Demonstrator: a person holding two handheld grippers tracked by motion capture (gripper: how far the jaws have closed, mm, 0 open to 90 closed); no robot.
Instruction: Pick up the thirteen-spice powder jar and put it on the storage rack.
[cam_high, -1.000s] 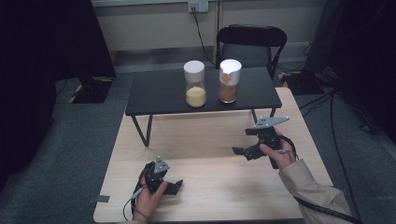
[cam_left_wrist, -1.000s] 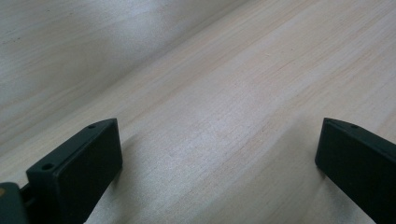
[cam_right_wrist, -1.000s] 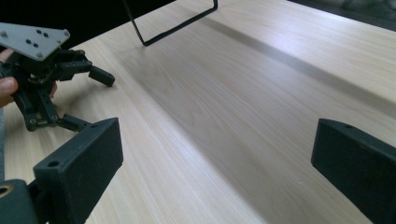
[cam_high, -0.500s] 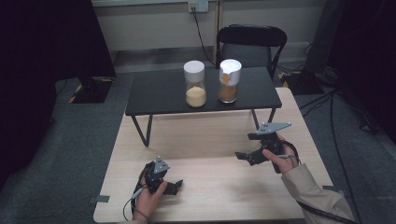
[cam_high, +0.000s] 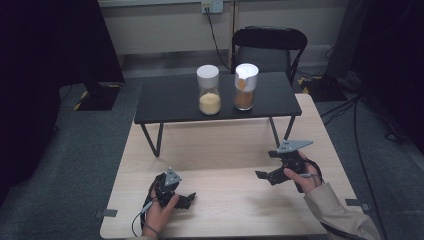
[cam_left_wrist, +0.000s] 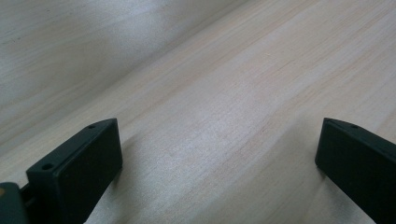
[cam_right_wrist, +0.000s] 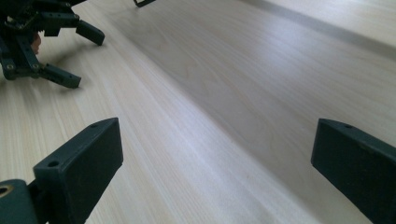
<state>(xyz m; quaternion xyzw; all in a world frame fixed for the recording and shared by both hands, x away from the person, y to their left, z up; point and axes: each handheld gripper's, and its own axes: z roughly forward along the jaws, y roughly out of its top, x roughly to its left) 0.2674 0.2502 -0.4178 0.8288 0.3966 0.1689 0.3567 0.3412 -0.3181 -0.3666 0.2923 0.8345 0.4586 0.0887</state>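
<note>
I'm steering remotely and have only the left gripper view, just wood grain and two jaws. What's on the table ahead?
Observer: Two jars stand on a black side table beyond the wooden table: the left jar holds pale yellow grains, the right jar a browner fill.
Operator: Where's the other gripper?
Observer: The right gripper is near the wooden table's right side, held in a hand, jaws wide open and empty.
Operator: And mine, from above?
Observer: The left gripper is at the near left of the wooden table, open, far from both jars.
</note>
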